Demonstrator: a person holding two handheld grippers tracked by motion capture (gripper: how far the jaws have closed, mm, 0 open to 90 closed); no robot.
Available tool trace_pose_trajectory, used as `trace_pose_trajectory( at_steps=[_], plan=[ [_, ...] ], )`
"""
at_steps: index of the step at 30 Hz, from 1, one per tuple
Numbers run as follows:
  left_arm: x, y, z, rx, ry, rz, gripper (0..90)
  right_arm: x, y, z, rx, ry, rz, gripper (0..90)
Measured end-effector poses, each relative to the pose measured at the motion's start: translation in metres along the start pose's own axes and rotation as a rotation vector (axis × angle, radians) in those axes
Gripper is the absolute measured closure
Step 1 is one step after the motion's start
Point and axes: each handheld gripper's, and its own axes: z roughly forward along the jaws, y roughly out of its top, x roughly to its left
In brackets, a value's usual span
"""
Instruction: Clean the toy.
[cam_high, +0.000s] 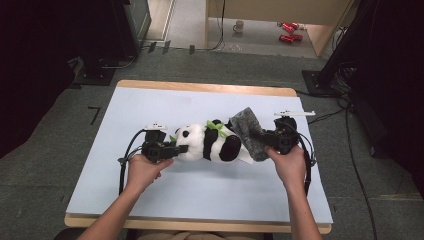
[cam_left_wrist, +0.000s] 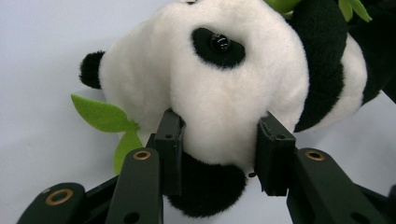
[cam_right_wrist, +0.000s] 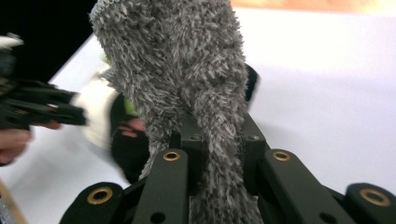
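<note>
With the left gripper (cam_left_wrist: 219, 149) clamped on the head of the panda (cam_high: 210, 142) at mid-table and the right gripper (cam_right_wrist: 219, 158) pinching the grey cloth (cam_high: 248, 131) at the panda's right end, the cloth-on-panda step appears in hand, and the next move calls for a steady head hold.

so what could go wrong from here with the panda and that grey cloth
The left gripper pinches only soft fur on the panda's head, so the toy could slip free. The right gripper is shut on a narrow fold of the grey fuzzy cloth, which might pull out or drag across the panda.
</note>
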Motion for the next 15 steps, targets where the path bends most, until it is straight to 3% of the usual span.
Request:
trace_pose_trajectory(
  at_steps=[1, 6, 9, 11, 12, 15],
  plan=[
    [0.0, 0.0, 0.0, 0.0, 0.0, 0.0, 59.5, 0.0, 0.0, 0.0, 0.0, 0.0, 0.0, 78.0],
    [-0.002, -0.002, 0.001, -0.016, 0.024, 0.022, 59.1, 0.034, 0.01, -0.008, -0.018, 0.044, -0.066, 77.9],
    [-0.001, -0.003, 0.001, -0.025, 0.027, 0.04, 58.0, 0.048, 0.007, -0.001, 0.002, 0.077, -0.093, 77.8],
    [-0.001, -0.004, 0.001, -0.03, 0.023, 0.054, 55.8, 0.054, 0.003, 0.01, 0.025, 0.086, -0.107, 77.8],
    [-0.001, -0.005, 0.0, -0.03, 0.019, 0.073, 51.6, 0.053, -0.002, 0.021, 0.045, 0.087, -0.109, 77.8],
    [-0.003, -0.007, -0.001, -0.034, 0.03, 0.143, 46.2, 0.051, -0.005, 0.027, 0.046, 0.097, -0.1, 77.9]
  ],
)
